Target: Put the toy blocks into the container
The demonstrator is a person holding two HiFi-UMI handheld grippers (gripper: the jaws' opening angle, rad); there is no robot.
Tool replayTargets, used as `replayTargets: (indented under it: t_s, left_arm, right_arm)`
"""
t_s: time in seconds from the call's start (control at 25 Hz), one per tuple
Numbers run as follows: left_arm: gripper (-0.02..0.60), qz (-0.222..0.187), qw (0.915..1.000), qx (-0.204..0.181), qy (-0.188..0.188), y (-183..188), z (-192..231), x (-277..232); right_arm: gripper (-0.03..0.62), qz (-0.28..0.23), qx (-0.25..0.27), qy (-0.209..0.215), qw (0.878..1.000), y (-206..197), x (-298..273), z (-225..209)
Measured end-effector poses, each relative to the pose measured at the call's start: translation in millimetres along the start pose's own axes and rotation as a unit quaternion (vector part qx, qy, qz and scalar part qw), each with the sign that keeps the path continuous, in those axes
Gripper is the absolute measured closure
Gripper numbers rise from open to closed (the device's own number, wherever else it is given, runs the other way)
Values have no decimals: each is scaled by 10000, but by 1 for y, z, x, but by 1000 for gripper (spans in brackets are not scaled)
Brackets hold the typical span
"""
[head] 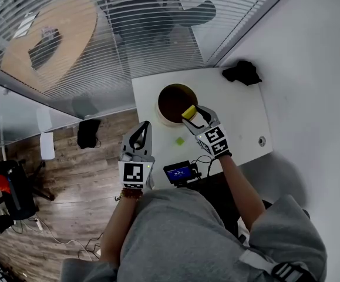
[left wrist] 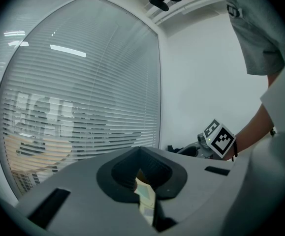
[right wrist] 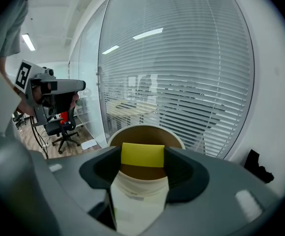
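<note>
A round container point(head: 171, 100) with a brown inside stands on the white table point(head: 243, 119). My right gripper point(head: 190, 111) is shut on a yellow block point(head: 188, 111), which hangs over the container's near right rim. The right gripper view shows that yellow block point(right wrist: 142, 155) spanning the gap between the jaws, with the container point(right wrist: 147, 135) right behind and below it. A small green block point(head: 180, 140) lies on the table in front of the container. My left gripper point(head: 141, 127) hovers off the table's left edge, jaws together and nothing in them; the same gripper point(left wrist: 144, 181) shows its jaws meeting.
A black object point(head: 242, 71) lies at the table's far right corner. A small device with a blue screen point(head: 180, 172) sits at the near edge, and a round grommet point(head: 262, 140) at the right. Glass walls with blinds stand behind and left; an office chair point(right wrist: 62, 127) stands beyond.
</note>
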State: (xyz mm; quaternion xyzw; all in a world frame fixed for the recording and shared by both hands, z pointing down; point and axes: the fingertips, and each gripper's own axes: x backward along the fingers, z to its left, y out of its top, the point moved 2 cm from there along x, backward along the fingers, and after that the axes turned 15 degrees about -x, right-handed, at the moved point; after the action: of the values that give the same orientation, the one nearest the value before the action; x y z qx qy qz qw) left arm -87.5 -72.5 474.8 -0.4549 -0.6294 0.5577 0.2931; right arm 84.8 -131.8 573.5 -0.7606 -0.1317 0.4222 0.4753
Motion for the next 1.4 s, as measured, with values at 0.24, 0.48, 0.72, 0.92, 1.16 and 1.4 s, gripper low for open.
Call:
replayTargets:
  t_s: [0.24,0.48,0.72,0.92,1.16,1.4]
  left_arm:
    - [574,-9,10000,28,4,3,2,1]
    - [574,-13,10000,35,-15,0,0,1]
    - [574,-2,10000,31,-25,-5,-2,3]
    - [574,-20,10000,20,-27,-4,-2,4]
    - [574,0,10000,13,-29,-4,-2,3]
    - [574,34,10000,15,-63,-3,-6,4]
  right_arm:
    - [312,5,2,-9,10000,5,0,3]
    - [312,12,-17,-20,10000,2,-1,1]
    - [313,7,-40,-21,10000,-3,-1,3]
    - [312,22,-76,-58,10000,-3,-3,3]
    - [307,120,-45,-11,9999,-7,-7,4]
    - [296,139,-33,1,9999,-8,-4,4]
